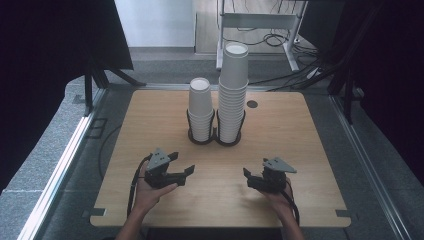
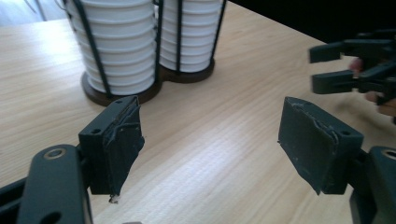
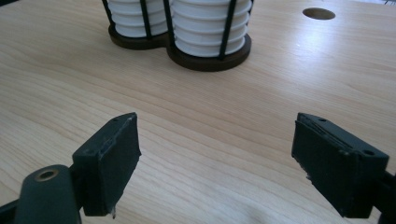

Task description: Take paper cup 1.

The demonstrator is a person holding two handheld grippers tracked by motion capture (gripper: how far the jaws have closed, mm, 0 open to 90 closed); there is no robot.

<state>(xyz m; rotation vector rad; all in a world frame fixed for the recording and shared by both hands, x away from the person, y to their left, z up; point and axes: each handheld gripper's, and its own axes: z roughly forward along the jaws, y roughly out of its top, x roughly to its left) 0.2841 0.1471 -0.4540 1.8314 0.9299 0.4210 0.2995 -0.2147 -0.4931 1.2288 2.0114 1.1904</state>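
— While held low over the table [image 1: 300, 165], left tongs [image 1: 176, 169] spread apart, nothing between. Same for right tongs [image 1: 252, 177]: apart, clamping nothing.

— And beyond them?

— Ahead, well apart from both: two cup stacks in a black wire holder [image 1: 216, 136]. Short stack [image 1: 200, 107] on the left, tall stack [image 1: 233, 90] touching beside it, both upright.

— Farther out?

— Round hole [image 1: 252, 104] in the table, right of the tall stack.

High view looks down; both gripper views, low, share the cup stacks [image 1: 220, 105].
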